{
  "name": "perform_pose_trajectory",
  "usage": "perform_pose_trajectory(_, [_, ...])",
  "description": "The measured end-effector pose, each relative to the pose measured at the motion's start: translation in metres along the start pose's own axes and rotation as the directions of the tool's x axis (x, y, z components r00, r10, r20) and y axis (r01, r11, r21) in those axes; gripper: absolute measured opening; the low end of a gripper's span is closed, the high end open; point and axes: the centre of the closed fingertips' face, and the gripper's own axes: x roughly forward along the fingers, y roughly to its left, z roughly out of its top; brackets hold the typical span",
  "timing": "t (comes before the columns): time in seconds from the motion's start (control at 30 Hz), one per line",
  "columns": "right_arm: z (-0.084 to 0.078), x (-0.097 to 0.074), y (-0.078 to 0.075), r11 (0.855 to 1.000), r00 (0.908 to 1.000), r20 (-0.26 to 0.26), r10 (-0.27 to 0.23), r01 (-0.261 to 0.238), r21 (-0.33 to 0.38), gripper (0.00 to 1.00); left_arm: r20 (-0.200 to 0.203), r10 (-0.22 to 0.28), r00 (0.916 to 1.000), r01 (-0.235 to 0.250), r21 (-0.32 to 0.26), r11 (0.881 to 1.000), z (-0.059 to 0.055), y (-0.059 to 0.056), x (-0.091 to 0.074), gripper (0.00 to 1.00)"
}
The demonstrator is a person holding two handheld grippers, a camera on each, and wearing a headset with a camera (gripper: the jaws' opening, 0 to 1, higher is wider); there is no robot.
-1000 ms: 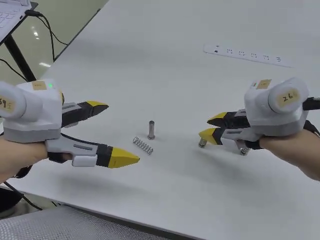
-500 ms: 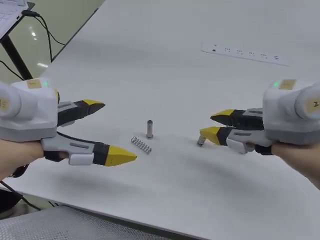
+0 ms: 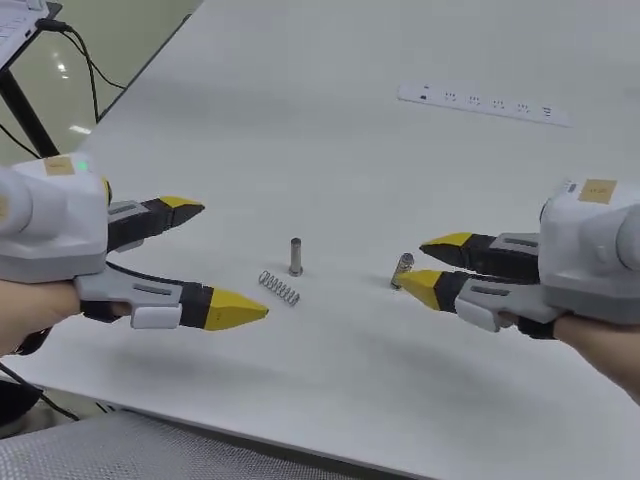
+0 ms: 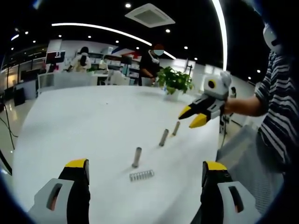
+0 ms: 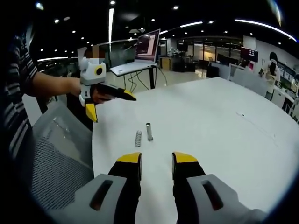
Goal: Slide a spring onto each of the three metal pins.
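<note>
In the head view, our left tool [image 3: 215, 258] hangs empty with its jaws spread wide. It is to the left of the bare pin [image 3: 296, 256], which stands upright on the white surface [image 3: 330, 160]. The loose spring [image 3: 279, 288] lies flat just beside that pin's foot. Our right tool [image 3: 432, 263] is parted a little and pinches nothing. A second pin [image 3: 403, 268] stands just beside its lower jaw. We cannot tell whether that pin wears a spring; it is too small.

In the left gripper view we count three pins in a row, one loose spring and two tools. The third pin [image 4: 176, 128] stands farthest off.

In the right gripper view, one pin and one spring lie ahead of our slightly parted jaws.

We judge two risks. The spring may roll away or squirt out of a hard pinch. A jaw brushing a free-standing pin could topple it, and the right tool is closest to one.
</note>
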Motion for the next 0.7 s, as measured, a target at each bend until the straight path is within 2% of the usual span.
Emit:
perform_pose_trajectory(0.3, [-0.033, 0.006, 0.002, 1.000, 0.9974, -0.072, 0.005, -0.004, 0.018, 0.22, -0.005, -0.005, 1.0000, 0.005, 0.006, 1.000, -0.001, -0.003, -0.001, 0.98])
perform_pose_trajectory(0.4, [-0.037, 0.008, 0.004, 1.000, 0.9962, -0.086, 0.011, -0.010, 0.015, 0.22, 0.000, -0.004, 1.0000, 0.004, 0.004, 1.000, -0.001, -0.004, -0.002, 0.98])
perform_pose_trajectory(0.53, [-0.036, 0.015, 0.008, 1.000, 0.9952, -0.095, 0.022, -0.021, 0.010, 0.21, -0.001, -0.004, 1.0000, 0.004, 0.003, 1.000, -0.002, -0.004, -0.003, 0.98])
perform_pose_trajectory(0.7, [-0.022, 0.029, 0.021, 0.998, 0.9948, -0.085, 0.055, -0.056, -0.009, 0.21, -0.015, -0.005, 0.9999, 0.005, 0.012, 1.000, -0.004, -0.004, -0.006, 0.98])
